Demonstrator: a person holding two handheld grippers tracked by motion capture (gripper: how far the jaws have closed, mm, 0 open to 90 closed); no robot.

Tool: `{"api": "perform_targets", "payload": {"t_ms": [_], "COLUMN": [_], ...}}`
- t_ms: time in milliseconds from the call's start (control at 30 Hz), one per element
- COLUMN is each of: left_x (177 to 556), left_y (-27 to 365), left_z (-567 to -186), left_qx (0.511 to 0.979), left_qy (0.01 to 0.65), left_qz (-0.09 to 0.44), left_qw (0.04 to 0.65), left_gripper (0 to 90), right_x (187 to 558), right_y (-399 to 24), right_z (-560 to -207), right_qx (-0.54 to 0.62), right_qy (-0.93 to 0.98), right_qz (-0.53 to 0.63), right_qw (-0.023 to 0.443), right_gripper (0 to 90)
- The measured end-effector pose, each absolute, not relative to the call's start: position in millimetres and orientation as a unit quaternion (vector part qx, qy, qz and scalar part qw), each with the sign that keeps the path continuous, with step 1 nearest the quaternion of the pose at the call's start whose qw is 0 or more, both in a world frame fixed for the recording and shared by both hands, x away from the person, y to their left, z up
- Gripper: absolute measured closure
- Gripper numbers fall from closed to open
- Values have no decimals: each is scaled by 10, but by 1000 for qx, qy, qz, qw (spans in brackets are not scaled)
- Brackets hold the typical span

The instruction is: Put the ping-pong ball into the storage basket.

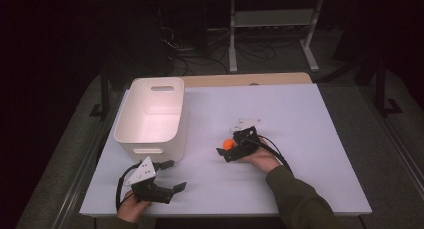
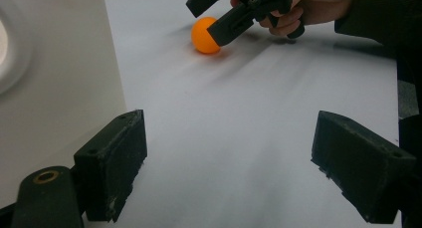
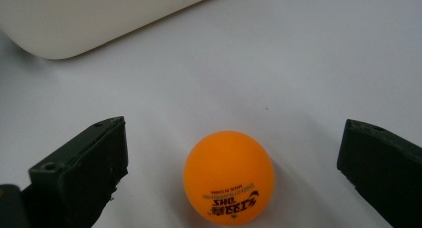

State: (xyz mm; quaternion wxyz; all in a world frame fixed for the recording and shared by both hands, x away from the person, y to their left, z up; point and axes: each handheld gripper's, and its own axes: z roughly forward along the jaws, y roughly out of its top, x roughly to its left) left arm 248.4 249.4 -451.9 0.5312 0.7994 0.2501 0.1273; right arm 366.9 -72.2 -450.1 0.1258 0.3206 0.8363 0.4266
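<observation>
The right claw [image 1: 226, 148] is spread wide around the orange ball [image 1: 228, 144], which sits on the white table [image 1: 300, 139] between its two jaws, apart from both, right of the white tub [image 1: 150, 116]. The left claw [image 1: 176, 175] is also spread and holds nothing, low over the table near the tub's front corner, well apart from the ball.

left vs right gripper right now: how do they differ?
The right gripper straddles the orange ball, which sits on the table between its jaws, untouched; the left gripper has nothing between its jaws. The right gripper sits mid-table; the left gripper sits near the front edge, beside the white bin. The left gripper's grey plate shows clearly in the high view; the right gripper's is less plain. Both are open and hand-held.
</observation>
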Motion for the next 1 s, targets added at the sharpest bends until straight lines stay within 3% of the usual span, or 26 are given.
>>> {"api": "perform_targets", "payload": {"t_ms": [900,1000], "left_x": [2481,2480], "left_y": [2494,2493], "left_z": [-4519,-4519], "left_qx": [799,799], "left_qy": [249,250], "left_qz": [128,128], "left_qw": [532,531], "left_gripper": [141,141], "right_x": [3676,3679], "right_y": [-727,-732], "right_z": [-4602,-4603], "right_qx": [313,314], "right_qy": [849,850], "right_qz": [409,408], "right_qw": [118,112], "right_gripper": [0,33]}}
